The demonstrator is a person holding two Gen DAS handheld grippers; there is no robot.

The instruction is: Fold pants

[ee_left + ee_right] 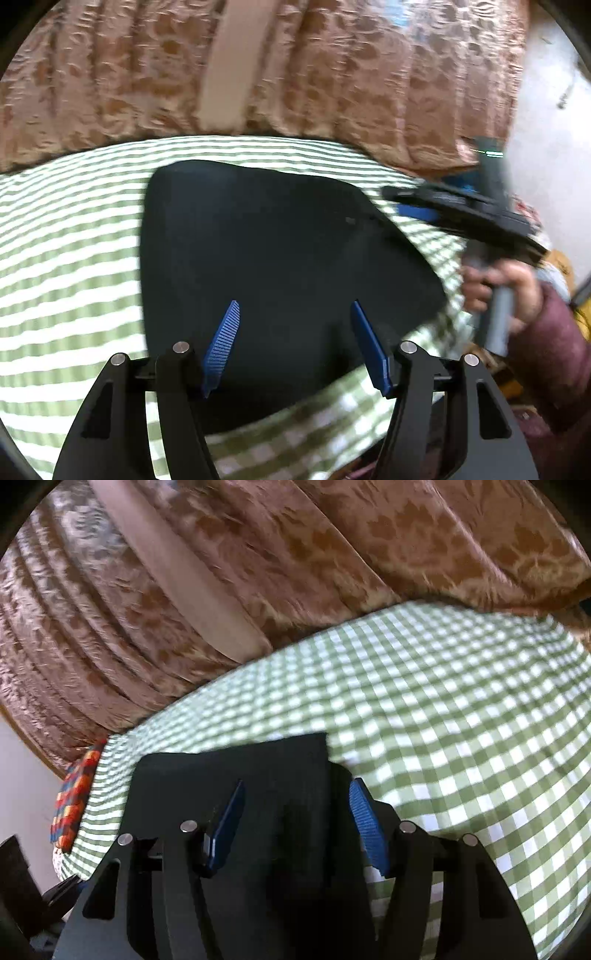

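Observation:
The dark pants (273, 258) lie folded into a compact block on the green-and-white checked sheet (66, 258). My left gripper (295, 310) is open above the near part of the pants, its blue pads apart with nothing between them. My right gripper (436, 210) shows at the right edge of the pants in the left wrist view, held by a hand. In the right wrist view, my right gripper (297, 794) is open over the pants (258, 768), which spread beneath and between the pads.
A brown patterned curtain (332, 74) hangs behind the bed. A colourful patchwork cushion (74, 801) lies at the bed's left end in the right wrist view. The checked sheet (461, 720) stretches to the right.

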